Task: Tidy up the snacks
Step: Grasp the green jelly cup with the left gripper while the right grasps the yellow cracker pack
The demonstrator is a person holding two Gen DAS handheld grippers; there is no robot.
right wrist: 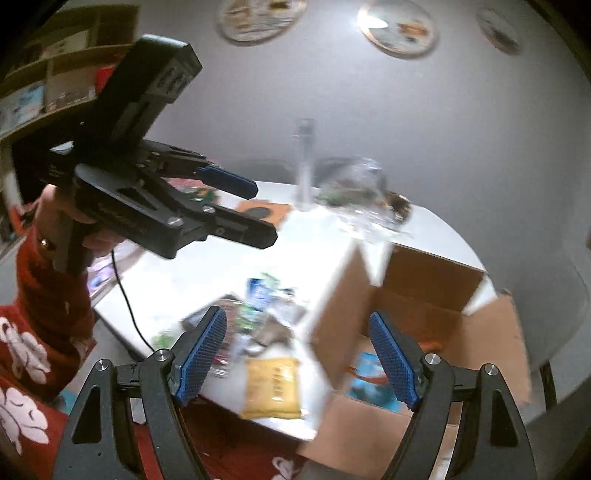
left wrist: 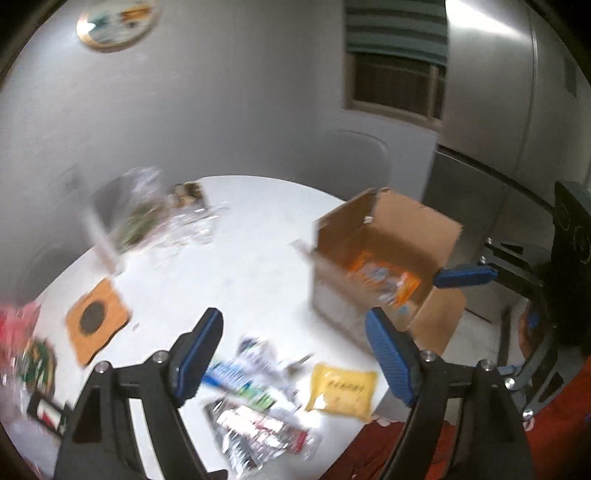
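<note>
An open cardboard box (left wrist: 388, 254) stands at the right edge of the white table (left wrist: 236, 273); orange and blue snack packets lie inside it (right wrist: 373, 373). A yellow packet (left wrist: 343, 391) and several blurred snack wrappers (left wrist: 255, 398) lie on the table's near edge, also in the right wrist view (right wrist: 271, 387). My left gripper (left wrist: 295, 354) is open and empty, raised above the wrappers; it shows in the right wrist view (right wrist: 264, 210) too. My right gripper (right wrist: 297, 354) is open and empty, above the box's left wall and the yellow packet; one blue finger (left wrist: 465, 275) shows beside the box.
An orange mat with a dark circle (left wrist: 98, 319) lies left on the table. Clear bags and a bottle (right wrist: 304, 162) stand at the back. Colourful packets (left wrist: 22, 343) sit at the far left. A grey wall with decorative plates (right wrist: 399, 26) is behind. Shelves (right wrist: 48, 81) stand at left.
</note>
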